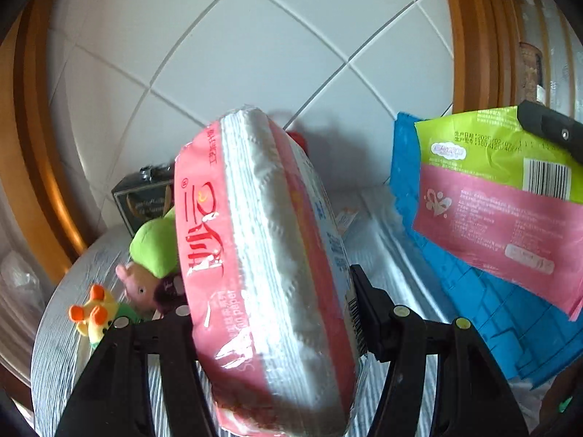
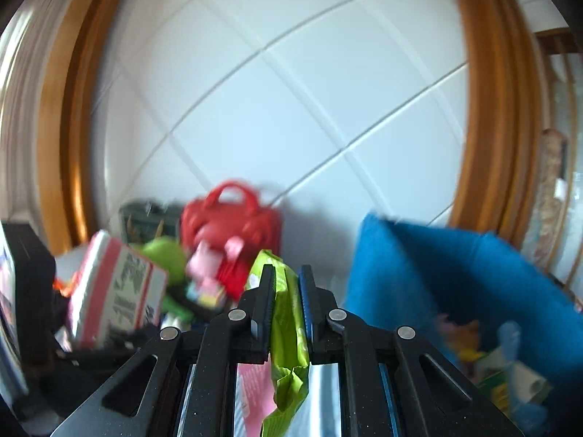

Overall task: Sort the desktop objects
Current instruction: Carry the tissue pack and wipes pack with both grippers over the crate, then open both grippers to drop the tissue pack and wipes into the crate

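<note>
My left gripper point(image 1: 271, 296) is shut on a pink and white tissue pack point(image 1: 266, 255) and holds it tilted above the table. The pack also shows blurred in the right wrist view point(image 2: 116, 287). My right gripper point(image 2: 286, 276) is shut on a green and pink wipes packet point(image 2: 288, 324), held in the air. In the left wrist view the packet point(image 1: 503, 196) hangs in front of a blue storage bin point(image 1: 473, 291), with a right fingertip point(image 1: 546, 127) on its top edge.
Plush toys lie at the left: a green and pink one point(image 1: 149, 255) and a yellow and orange one point(image 1: 93, 309). A dark box point(image 1: 142, 196) and a red bag point(image 2: 233, 218) stand against the tiled wall. The blue bin point(image 2: 455, 284) holds several items.
</note>
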`<state>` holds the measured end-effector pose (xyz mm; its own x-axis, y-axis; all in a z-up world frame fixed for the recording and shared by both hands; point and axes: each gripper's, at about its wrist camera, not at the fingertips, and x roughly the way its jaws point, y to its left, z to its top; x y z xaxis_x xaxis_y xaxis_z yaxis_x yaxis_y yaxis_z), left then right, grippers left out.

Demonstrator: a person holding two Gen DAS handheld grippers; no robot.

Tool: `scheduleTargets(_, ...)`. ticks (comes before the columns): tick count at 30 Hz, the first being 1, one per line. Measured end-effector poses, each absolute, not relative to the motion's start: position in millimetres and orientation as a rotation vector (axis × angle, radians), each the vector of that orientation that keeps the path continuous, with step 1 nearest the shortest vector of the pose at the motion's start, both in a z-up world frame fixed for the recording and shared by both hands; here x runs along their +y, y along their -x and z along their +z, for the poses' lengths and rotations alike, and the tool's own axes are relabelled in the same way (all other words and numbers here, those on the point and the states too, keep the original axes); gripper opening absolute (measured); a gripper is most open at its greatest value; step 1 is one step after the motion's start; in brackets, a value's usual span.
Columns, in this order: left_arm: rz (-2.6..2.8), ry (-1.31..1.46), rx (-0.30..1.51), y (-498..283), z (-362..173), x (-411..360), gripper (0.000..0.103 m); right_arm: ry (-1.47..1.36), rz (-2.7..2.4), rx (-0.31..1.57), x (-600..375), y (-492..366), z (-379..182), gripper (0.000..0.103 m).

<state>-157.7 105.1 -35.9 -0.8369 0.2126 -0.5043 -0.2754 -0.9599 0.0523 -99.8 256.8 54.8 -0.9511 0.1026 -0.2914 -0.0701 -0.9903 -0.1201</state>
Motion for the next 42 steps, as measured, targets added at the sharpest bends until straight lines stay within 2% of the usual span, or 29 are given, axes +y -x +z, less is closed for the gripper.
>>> scheduleTargets(7,2.681,0.540,0.204,131.4,24.1,186.3,0.059,0.221,2.879,-0.169,322.2,55.7,121.1,0.013)
scheduleTargets(13,2.570,0.496,0.234,111.1,47.6,268.1,0.059,0.186,2.762,-0.169,387.2,38.0,141.0,0.013)
scheduleTargets(24,2.462,0.502,0.335,72.7,41.9,390.8,0.059,0.309,2.667,-0.089,502.8,0.6,110.8,0.012)
scheduleTargets(28,2.457,0.536,0.415,63.4,31.0,417.7,0.059,0.361,2.659,-0.062,534.7,-7.9,95.0,0.012)
scheduleTargets(34,2.440,0.626,0.422,60.5,22.9,433.0,0.061,0.442,2.666,-0.017,564.2,-8.1,80.0,0.013)
scheduleTargets(39,2.457,0.675,0.456,62.7,12.8,442.2,0.069,0.515,2.663,-0.023,570.4,-0.8,71.6,0.013)
scheduleTargets(41,2.481,0.653,0.456,60.9,17.5,441.4,0.082,0.535,2.657,-0.021,572.6,-0.5,69.2,0.013)
scheduleTargets(42,2.479,0.648,0.447,59.8,19.8,441.7,0.082,0.547,2.655,-0.019,574.0,0.1,67.8,0.013)
